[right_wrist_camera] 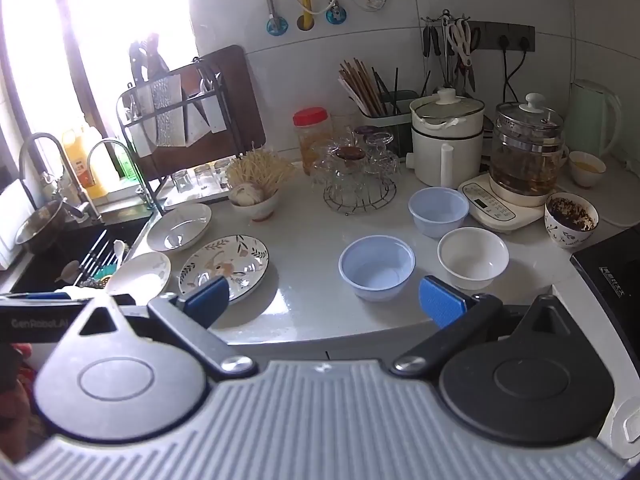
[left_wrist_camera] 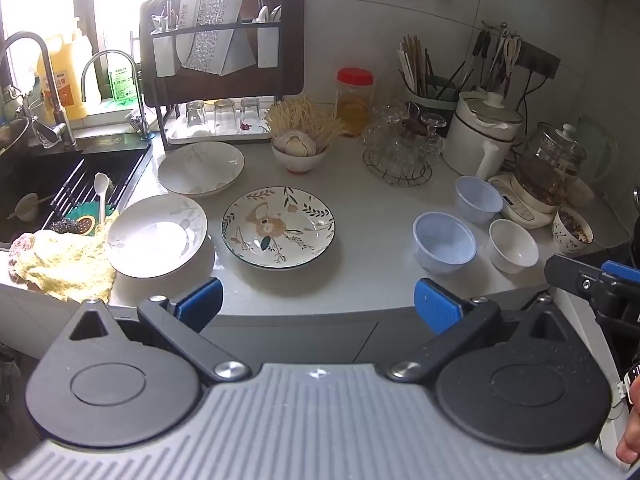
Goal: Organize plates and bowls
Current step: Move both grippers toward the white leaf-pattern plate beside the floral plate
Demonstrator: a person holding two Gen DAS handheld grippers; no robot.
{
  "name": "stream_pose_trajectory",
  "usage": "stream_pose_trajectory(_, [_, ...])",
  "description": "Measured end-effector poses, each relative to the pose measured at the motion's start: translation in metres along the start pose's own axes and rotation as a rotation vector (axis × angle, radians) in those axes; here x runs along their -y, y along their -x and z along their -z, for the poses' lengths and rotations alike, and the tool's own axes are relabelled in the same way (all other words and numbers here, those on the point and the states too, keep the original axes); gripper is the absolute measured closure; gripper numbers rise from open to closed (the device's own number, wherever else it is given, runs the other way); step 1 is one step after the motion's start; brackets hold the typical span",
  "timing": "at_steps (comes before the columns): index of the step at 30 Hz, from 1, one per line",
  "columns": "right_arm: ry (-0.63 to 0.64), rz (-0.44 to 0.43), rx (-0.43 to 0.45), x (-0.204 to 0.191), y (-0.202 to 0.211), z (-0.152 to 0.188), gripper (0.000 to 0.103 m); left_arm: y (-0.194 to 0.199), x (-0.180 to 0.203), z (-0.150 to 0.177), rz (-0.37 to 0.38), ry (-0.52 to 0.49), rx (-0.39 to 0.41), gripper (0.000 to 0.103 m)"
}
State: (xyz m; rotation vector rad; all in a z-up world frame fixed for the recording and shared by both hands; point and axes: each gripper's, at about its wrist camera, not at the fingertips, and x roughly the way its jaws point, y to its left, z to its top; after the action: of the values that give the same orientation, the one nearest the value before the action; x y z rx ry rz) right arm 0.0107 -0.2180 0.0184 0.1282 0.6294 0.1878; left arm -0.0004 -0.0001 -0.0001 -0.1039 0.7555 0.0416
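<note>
Three plates point(left_wrist_camera: 278, 227) left, three bowls point(left_wrist_camera: 444, 242) right — all upright, empty.

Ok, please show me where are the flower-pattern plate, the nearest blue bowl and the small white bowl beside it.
flower-pattern plate point(left_wrist_camera: 278, 226): left wrist view, on its painted centre.
nearest blue bowl point(right_wrist_camera: 376, 266): right wrist view, on its inner bottom.
small white bowl point(right_wrist_camera: 473, 258): right wrist view, on its inside.

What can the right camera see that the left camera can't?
Only the right wrist view shows the little cup of yellow liquid by the green kettle. Only the left wrist view shows the yellow cloth beside the sink. Both show the flowered plate, two blue bowls and the white bowl.
</note>
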Motion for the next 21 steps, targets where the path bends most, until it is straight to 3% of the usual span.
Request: stream_pose_trajectory(21, [0.005, -0.022, -0.002, 0.0012, -0.0045, 0.0053, 0.000, 0.0007, 0.0003, 0.0056, -0.007, -0.002, -0.023, 0.000])
